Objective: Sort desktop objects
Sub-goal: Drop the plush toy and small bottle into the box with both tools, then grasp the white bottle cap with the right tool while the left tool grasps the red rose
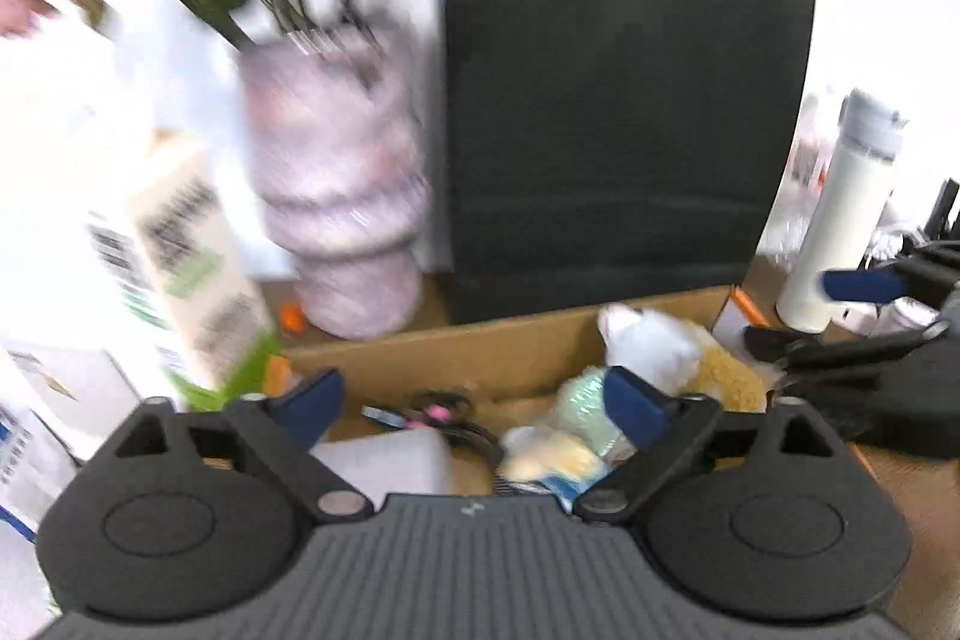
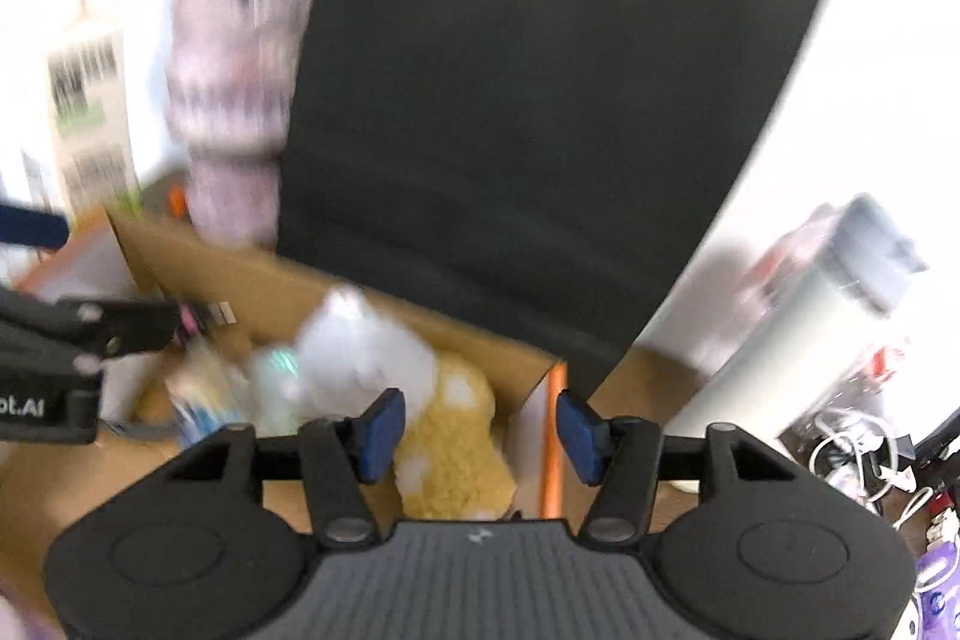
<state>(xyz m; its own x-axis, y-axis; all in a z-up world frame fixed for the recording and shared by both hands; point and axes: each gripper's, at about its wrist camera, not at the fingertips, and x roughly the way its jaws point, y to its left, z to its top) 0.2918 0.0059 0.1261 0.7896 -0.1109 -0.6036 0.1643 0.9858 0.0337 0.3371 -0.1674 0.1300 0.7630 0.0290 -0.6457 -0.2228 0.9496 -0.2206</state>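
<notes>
Over an open cardboard box [image 1: 480, 340] on the worktop, two pairs of tongs hover with nothing in them.

Leftmost stands a printed carton [image 1: 192, 274], then a ribbed lilac vase [image 1: 336, 184], then a black paper bag [image 1: 624, 100] behind the box. The left tongs [image 1: 474, 400] gape wide and empty above a white pad, dark cables and pale packets in the box. The right tongs [image 2: 480, 427] stand partly open, empty, over a yellow plush toy [image 2: 456, 436]. A white bottle [image 1: 840, 220] stands farthest right.

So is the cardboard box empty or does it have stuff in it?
It has stuff in it. Inside the cardboard box lie a yellow plush toy, something white and fluffy, and some cables.
</notes>
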